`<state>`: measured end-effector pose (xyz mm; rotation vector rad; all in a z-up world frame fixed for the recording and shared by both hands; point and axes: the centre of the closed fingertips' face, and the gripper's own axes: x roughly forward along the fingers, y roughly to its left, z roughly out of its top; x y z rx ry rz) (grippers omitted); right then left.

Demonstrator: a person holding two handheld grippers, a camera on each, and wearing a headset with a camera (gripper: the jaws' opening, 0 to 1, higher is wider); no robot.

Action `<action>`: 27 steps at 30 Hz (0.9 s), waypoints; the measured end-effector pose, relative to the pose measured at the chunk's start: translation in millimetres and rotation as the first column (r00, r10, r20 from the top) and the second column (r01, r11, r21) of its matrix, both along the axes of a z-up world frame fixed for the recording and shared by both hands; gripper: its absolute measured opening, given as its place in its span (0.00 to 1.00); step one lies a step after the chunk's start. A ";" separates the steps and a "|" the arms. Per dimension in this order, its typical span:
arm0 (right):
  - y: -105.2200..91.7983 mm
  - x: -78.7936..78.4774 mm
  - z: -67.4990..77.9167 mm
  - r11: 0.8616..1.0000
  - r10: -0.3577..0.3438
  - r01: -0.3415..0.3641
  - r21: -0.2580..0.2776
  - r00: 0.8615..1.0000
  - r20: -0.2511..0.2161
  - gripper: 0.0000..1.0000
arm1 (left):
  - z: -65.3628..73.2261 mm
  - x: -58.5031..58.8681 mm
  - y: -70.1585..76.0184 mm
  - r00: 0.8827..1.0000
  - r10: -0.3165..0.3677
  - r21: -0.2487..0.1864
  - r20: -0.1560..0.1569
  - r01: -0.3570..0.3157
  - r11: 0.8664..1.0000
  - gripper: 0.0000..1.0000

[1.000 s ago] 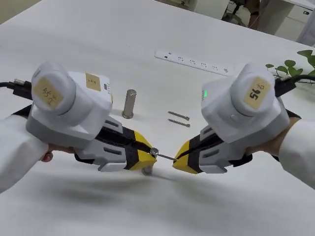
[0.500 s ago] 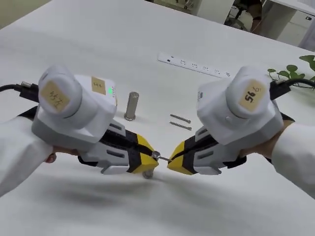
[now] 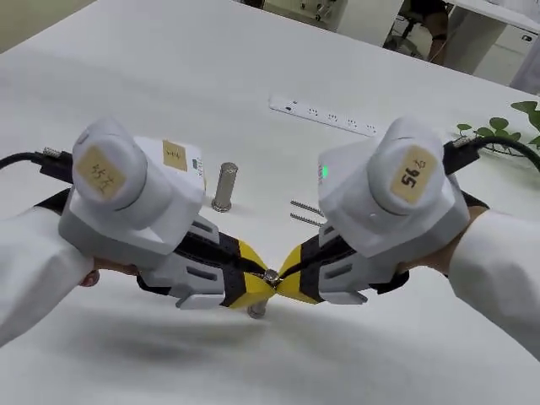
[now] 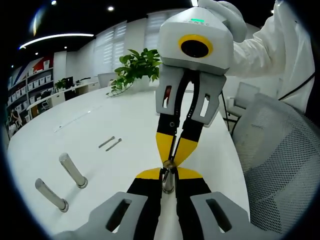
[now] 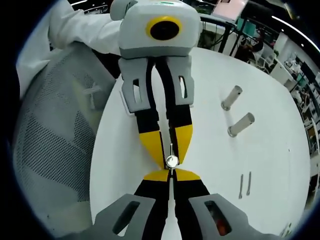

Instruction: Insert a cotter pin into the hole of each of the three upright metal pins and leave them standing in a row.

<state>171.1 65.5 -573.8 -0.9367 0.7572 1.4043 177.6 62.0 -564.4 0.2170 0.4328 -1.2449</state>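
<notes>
A white table (image 3: 169,76) in a bright office carries the work, with a white power strip (image 3: 325,116) lying far across it, a leafy plant (image 3: 506,135) at the far right edge, and a mesh chair (image 4: 280,165) beside the table in the left gripper view. Near the person, the left gripper (image 3: 256,285) and the right gripper (image 3: 288,283) meet tip to tip just above the table, their yellow ends almost touching. The left jaws are closed on a metal pin (image 4: 168,181), which stands between them with its round head at the meeting point and its foot just off the surface. The right jaws are pressed to a slit, and a thin sliver of metal at the head of the held pin looks like a cotter pin (image 5: 171,152) running through it; little of it can be made out. Two more metal pins (image 4: 73,171) (image 4: 50,195) stand on their bases further off to the left, near each other. Two loose cotter pins (image 3: 305,207) (image 3: 304,219) lie side by side on the table, just beyond the right gripper. A sticker (image 3: 411,175) on the right gripper reads "95"; the handwritten label (image 3: 103,169) on the left gripper is not legible.
</notes>
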 end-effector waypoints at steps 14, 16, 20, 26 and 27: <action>-9.6 1.5 9.1 0.997 -0.029 0.030 0.070 1.000 -0.009 0.03 | 0.8 -0.7 0.1 1.000 -0.002 0.001 0.002 0.002 1.000 0.06; -10.8 0.6 11.3 0.997 -0.027 0.027 0.073 1.000 -0.012 0.00 | 1.0 -1.1 0.2 1.000 -0.002 0.000 0.001 0.002 1.000 0.06; -10.2 -1.5 13.6 0.996 -0.022 0.024 0.084 1.000 -0.022 0.00 | 1.4 -1.3 0.9 1.000 -0.002 0.001 0.003 0.002 1.000 0.06; -6.4 -1.7 15.0 0.994 -0.033 0.037 0.098 0.999 -0.037 0.00 | 1.5 -1.8 0.6 1.000 -0.003 0.001 0.003 0.003 1.000 0.06; -6.5 -1.7 15.0 0.995 -0.036 0.039 0.095 0.999 -0.038 0.00 | 1.5 -1.8 0.6 1.000 -0.003 0.001 0.004 0.003 1.000 0.06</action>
